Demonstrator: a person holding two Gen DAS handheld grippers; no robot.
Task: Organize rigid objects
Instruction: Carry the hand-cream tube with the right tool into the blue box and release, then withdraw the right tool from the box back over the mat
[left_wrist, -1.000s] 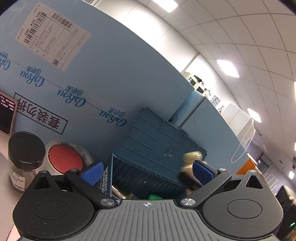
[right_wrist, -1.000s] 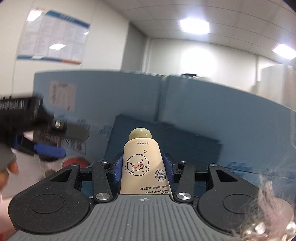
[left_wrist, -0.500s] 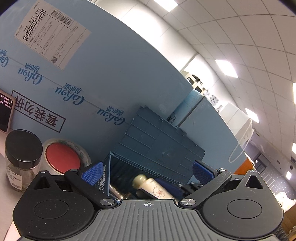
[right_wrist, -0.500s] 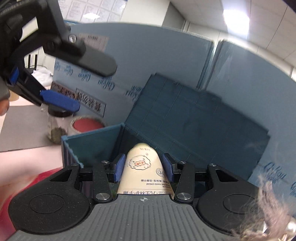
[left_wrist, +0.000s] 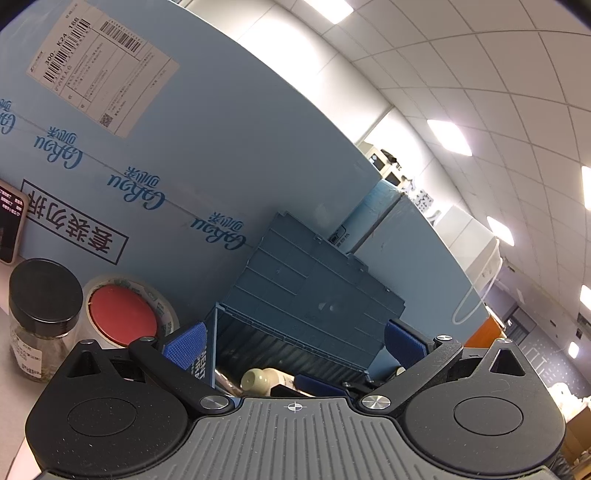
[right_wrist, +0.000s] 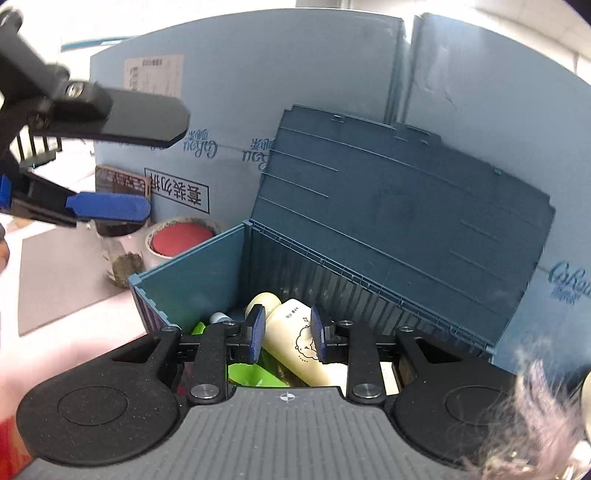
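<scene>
On the far left my left gripper (left_wrist: 291, 343) hangs in the air with its jaws wide apart and nothing between its blue pads, and I think it waits there so it is out of the way of the box. Just past it on the table (right_wrist: 66, 273) stands a little glass jar (left_wrist: 42, 321) with a round black lid and something crumbly inside. Beside the jar sits a roll of tape (left_wrist: 127, 314), round like a ring, with a flat red middle. Behind both is a big light blue cardboard wall (left_wrist: 184, 155) with printed words and a paper label. Next comes the dark blue plastic box (right_wrist: 192, 273), hard and ribbed, with its lid (right_wrist: 402, 225) tipped back against the cardboard so things can drop in. My right gripper (right_wrist: 286, 338) points down into this box. Its jaws have just been closing and now stand narrow around the cream tube (right_wrist: 295, 343), a smooth, soft-looking bottle with a round cap and a little sheep drawn on it. The tube lies tilted, low inside the box, on top of some green things I cannot make out. I think I am setting it down here with the other hard things.
</scene>
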